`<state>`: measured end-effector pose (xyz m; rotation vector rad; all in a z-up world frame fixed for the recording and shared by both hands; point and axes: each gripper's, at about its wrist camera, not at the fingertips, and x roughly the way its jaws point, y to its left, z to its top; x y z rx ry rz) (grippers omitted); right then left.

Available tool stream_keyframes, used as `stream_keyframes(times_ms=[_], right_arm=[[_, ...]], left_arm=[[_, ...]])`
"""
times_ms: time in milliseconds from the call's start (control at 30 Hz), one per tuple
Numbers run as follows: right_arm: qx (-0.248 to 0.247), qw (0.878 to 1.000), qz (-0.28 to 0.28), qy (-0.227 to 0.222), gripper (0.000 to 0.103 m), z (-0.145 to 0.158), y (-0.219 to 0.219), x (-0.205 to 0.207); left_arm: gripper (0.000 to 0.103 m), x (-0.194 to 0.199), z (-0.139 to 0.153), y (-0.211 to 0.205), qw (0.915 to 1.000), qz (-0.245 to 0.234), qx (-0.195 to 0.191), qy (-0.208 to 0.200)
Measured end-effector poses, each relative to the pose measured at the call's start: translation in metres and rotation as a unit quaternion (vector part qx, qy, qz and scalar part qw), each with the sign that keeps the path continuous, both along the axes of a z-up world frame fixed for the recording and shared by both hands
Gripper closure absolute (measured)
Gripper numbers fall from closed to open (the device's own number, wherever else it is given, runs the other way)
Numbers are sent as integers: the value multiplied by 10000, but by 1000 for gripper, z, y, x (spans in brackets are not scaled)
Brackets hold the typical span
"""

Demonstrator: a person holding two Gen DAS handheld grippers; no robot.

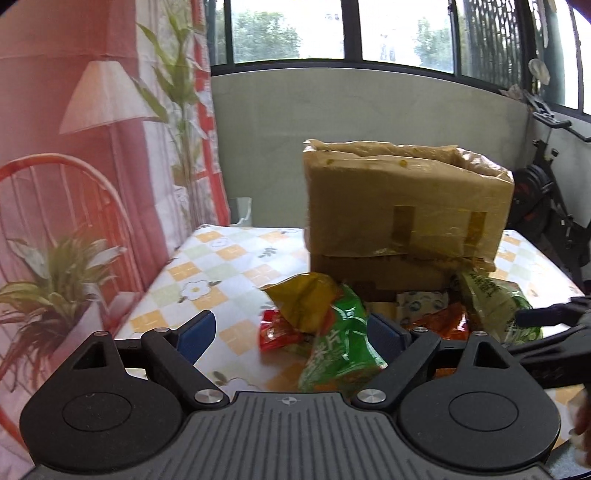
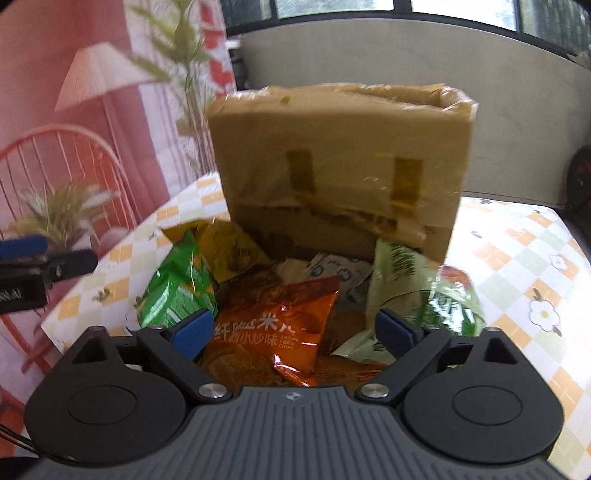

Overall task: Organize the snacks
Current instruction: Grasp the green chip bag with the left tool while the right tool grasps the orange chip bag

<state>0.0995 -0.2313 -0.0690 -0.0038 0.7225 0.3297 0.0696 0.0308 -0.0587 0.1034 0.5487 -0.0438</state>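
On the flower-checked bench (image 2: 517, 258), crinkled foil snack packets (image 2: 273, 332) lie heaped at six o'clock of the open taped cardboard box (image 2: 340, 155). Both tools, left (image 1: 291, 332) and right (image 2: 295, 332), gape wide, holding nothing; sorting looks barely begun.

Daylight comes through dark-framed windows (image 1: 332, 29) above a pale wall (image 1: 369, 107), a printed curtain (image 1: 74, 129) with lamp and chair hangs left, an exercise bike (image 1: 546, 206) stands right, and a checked floral tablecloth (image 1: 207, 266) covers the table.
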Motion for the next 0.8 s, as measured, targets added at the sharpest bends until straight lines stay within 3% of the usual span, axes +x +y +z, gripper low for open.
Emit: stream_keyframes(times_ms=[267, 500, 800], right_arm=[[-129, 9990, 390, 188, 21, -23, 13, 8], [-6, 9982, 417, 421, 22, -32, 14, 19], [34, 9980, 377, 510, 22, -41, 15, 20]], left_arm=[[18, 15, -16, -4, 9991, -229, -192, 307], [18, 31, -23, -6, 9975, -307, -380, 502], [18, 55, -43, -16, 9912, -487, -605, 1069]])
